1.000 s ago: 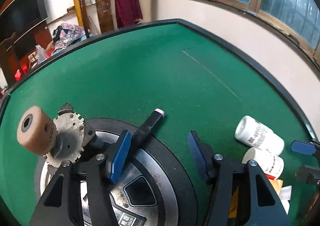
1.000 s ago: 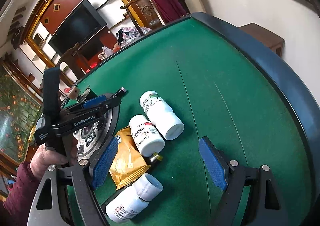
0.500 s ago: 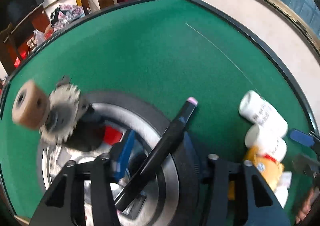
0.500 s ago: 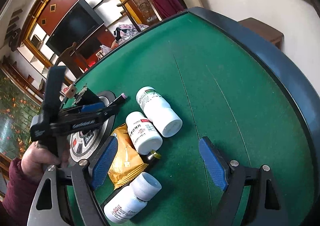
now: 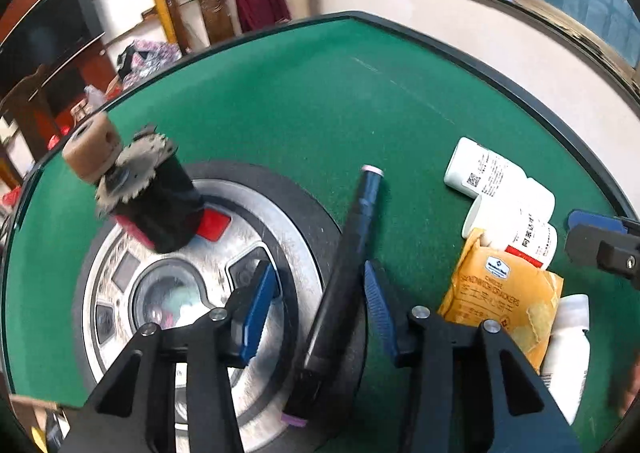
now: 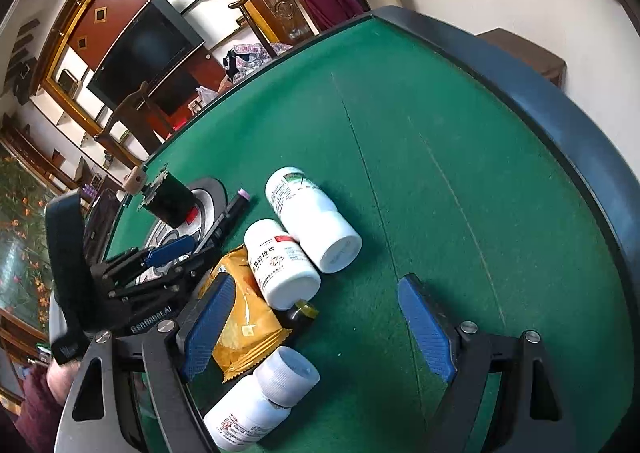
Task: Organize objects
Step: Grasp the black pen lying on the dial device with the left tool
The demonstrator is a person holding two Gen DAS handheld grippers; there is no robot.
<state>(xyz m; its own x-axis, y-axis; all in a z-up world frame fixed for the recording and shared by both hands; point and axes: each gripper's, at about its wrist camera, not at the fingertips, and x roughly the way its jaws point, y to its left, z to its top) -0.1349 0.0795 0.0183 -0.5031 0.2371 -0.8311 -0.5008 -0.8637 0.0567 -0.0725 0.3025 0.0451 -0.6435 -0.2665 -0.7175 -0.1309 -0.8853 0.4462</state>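
Left wrist view: the left gripper (image 5: 318,303) is closing around a black marker pen (image 5: 344,277) lying across the wheel hub's (image 5: 200,293) rim; light, rigid, smooth, likeliest gripped mid-barrel.

Right wrist view: the right gripper (image 6: 316,329) hangs unclenched, empty, right of that hub (image 6: 204,209), over white pill bottles (image 6: 312,219).

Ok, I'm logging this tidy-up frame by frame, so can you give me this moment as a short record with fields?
surface: green felt table
left gripper: jaws closing around the black marker, right pad against it, left pad apart
marker position: lying across the edge of the round metal disc
right gripper: open, nothing between its pads
nearby: three white pill bottles, yellow snack packet
on disc: black cylinder with toothed wheel
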